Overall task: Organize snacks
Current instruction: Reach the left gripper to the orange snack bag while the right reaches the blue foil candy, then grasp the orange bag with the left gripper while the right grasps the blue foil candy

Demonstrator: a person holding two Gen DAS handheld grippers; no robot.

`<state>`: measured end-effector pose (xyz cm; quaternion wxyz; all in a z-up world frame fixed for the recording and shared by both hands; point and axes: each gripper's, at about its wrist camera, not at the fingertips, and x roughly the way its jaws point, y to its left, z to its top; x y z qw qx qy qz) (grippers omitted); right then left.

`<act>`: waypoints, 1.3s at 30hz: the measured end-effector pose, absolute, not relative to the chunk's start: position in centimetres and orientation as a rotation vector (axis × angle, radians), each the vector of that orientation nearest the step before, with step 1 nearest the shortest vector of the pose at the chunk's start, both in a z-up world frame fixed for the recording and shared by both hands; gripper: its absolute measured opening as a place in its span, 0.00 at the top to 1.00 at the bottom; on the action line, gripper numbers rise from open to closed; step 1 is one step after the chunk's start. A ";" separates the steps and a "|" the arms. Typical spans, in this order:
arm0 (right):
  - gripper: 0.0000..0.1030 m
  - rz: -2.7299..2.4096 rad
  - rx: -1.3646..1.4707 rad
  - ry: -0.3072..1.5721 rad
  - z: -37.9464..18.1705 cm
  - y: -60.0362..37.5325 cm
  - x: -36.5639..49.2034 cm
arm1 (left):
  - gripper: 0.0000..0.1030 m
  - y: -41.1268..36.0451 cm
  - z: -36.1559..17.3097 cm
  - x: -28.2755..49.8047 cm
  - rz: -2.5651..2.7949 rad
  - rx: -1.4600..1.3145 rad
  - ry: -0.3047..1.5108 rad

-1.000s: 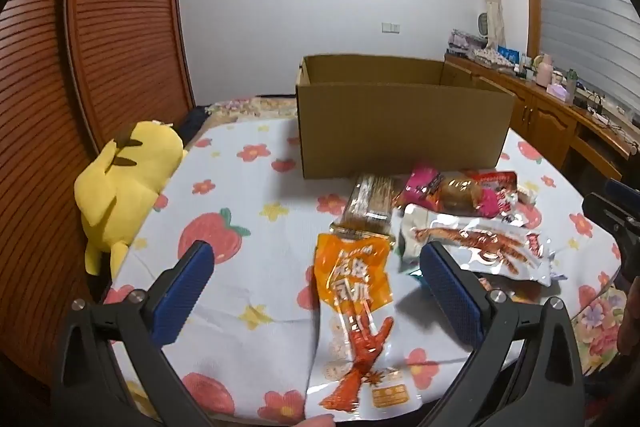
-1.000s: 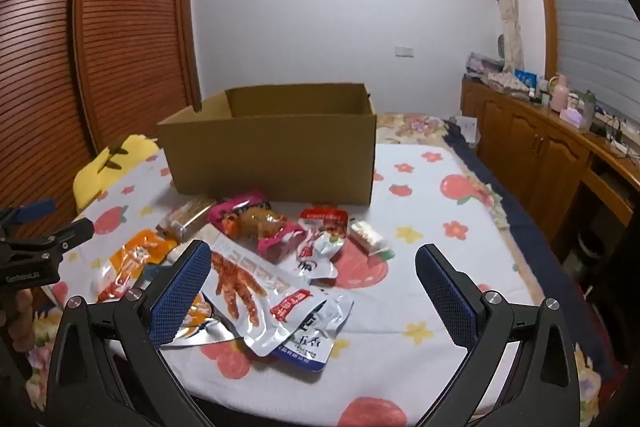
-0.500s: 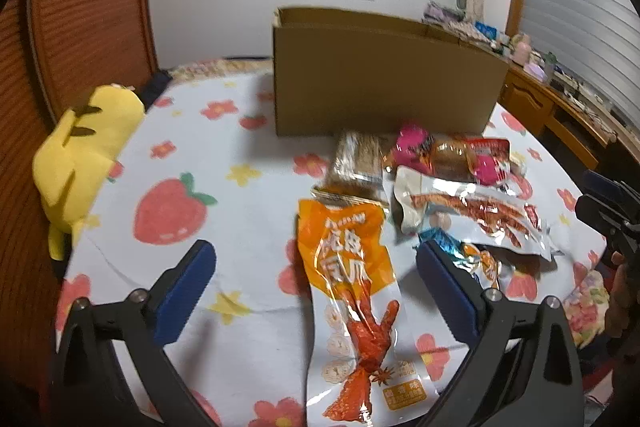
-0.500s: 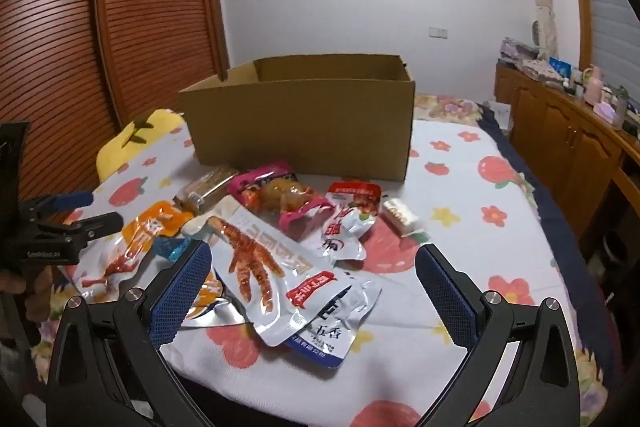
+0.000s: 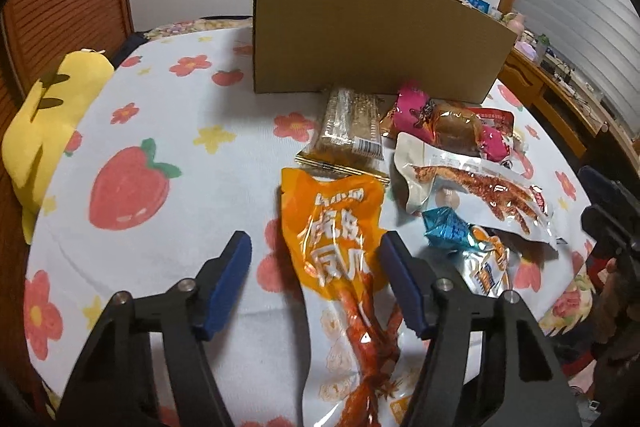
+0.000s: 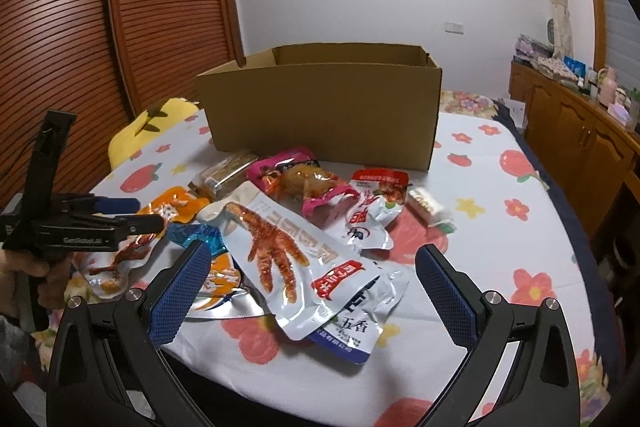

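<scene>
Orange packet (image 5: 336, 239) between closing left gripper (image 5: 316, 259); right gripper (image 6: 312, 267) wide.

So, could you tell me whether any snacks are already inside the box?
Cannot tell: the box interior floor is hidden, while the snacks in view lie in front.

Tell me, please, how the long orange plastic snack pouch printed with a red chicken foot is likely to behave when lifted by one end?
The long orange plastic snack pouch looks thin and wrinkled, so it would probably droop. Its glossy film shows glare and may slip between the pads. The left gripper is closing with the pouch between its jaws, not yet pressing it; the pouch lies flat on the floral tablecloth, so rolling seems unlikely.
</scene>
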<state>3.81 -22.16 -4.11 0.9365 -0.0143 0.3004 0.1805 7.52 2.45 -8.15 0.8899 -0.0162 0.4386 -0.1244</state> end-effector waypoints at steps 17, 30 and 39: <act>0.03 0.518 -0.154 0.703 -4.5 -17.9 8.3 | 0.42 2.5 -8.6 8.1 -0.365 -0.029 0.931; 0.28 0.686 -0.178 0.788 -6.2 -13.4 8.1 | 0.81 3.1 -8.0 7.6 -0.387 -0.065 0.862; 0.33 0.744 -0.260 0.785 -7.4 -10.7 8.3 | 0.81 3.9 -7.9 7.3 -0.368 -0.057 0.853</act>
